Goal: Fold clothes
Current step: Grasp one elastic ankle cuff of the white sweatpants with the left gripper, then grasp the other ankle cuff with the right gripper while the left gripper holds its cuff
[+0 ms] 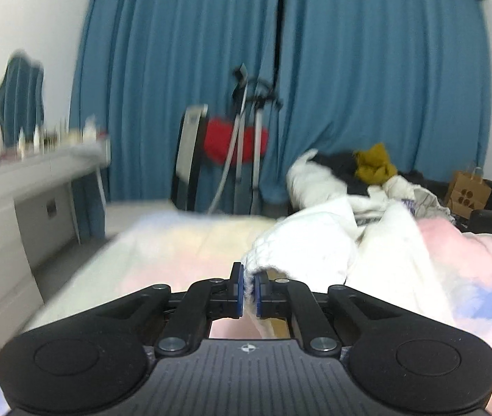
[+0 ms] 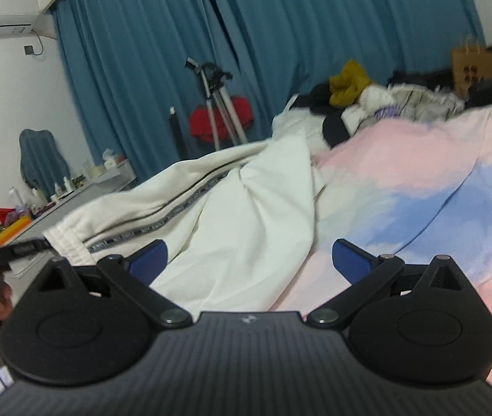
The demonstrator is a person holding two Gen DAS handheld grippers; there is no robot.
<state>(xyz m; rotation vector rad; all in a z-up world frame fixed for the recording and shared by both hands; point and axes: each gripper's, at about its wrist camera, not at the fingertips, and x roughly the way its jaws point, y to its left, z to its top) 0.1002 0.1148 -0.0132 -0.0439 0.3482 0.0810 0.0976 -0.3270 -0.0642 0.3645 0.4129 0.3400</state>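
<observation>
STEP: spreading white trousers [image 2: 232,215] on bed [image 2: 419,180] | left gripper [image 1: 249,291] pinching waistband | right gripper [image 2: 249,260] spread, empty | NEXT: likely grasp near hem, pull flat

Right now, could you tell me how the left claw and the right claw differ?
The left claw is shut on the white garment; the right claw stands wide open and holds nothing. The left pinches the garment's ribbed edge, the right only hovers above the cloth. Both are black with blue pads.
</observation>
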